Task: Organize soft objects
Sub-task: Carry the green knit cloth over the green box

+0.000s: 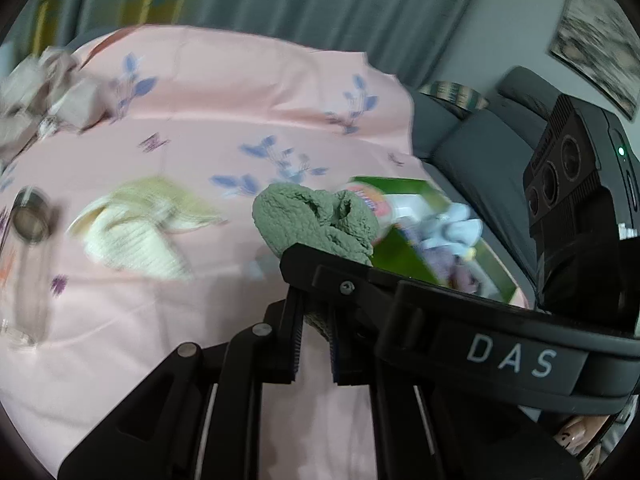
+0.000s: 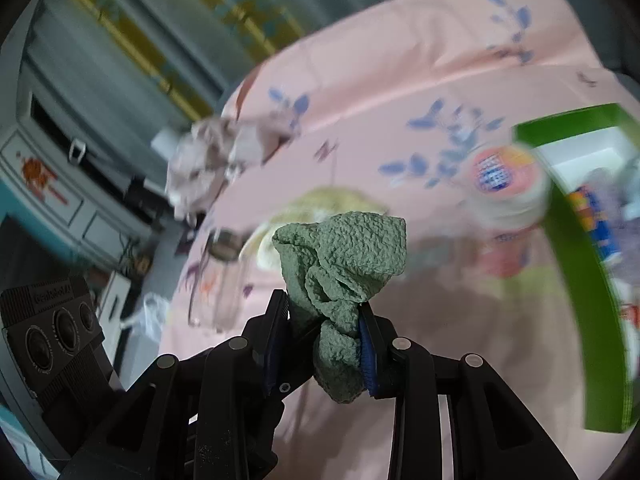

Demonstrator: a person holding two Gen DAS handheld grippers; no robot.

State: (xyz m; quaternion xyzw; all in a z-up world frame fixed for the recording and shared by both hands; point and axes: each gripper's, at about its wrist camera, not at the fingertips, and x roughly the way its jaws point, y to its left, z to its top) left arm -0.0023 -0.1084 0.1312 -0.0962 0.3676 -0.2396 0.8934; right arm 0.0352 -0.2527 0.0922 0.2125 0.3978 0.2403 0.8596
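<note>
You have a sage-green cloth (image 2: pixel 344 256) over a pink sheet (image 1: pixel 224 92) printed with blue leaf sprigs. The box (image 2: pixel 580 280) is bright green, and the knitted cloth (image 1: pixel 136 232) near it is pale yellow.

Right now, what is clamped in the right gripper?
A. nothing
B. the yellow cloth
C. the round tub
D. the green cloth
D: the green cloth is bunched between the right gripper fingers, lifted above the pink sheet; the yellow cloth lies behind.
</note>
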